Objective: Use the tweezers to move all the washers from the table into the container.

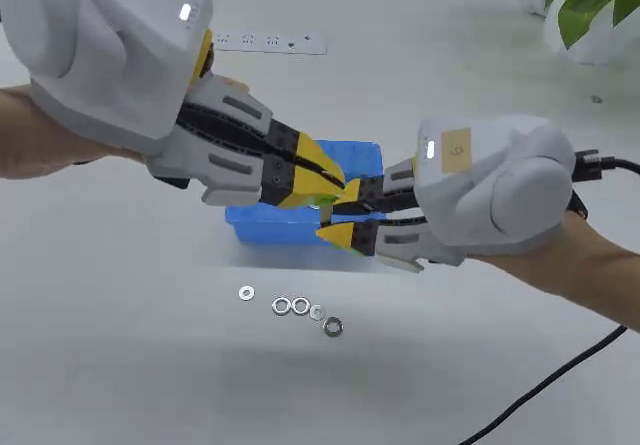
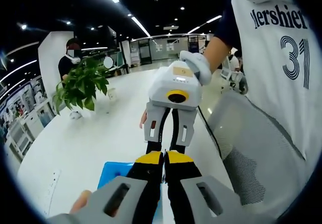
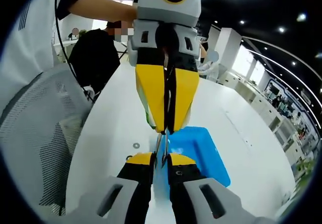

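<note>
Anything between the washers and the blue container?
Nothing visible: bare table lies between the washers and the container. The left gripper and right gripper meet above the container, off that path.

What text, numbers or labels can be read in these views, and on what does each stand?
"31": on the person's white jersey, left gripper view.
"hershier", its first letter unclear: on the same jersey, above the number.
Sticker on top of the right gripper: one mark, too blurred to read.
</note>
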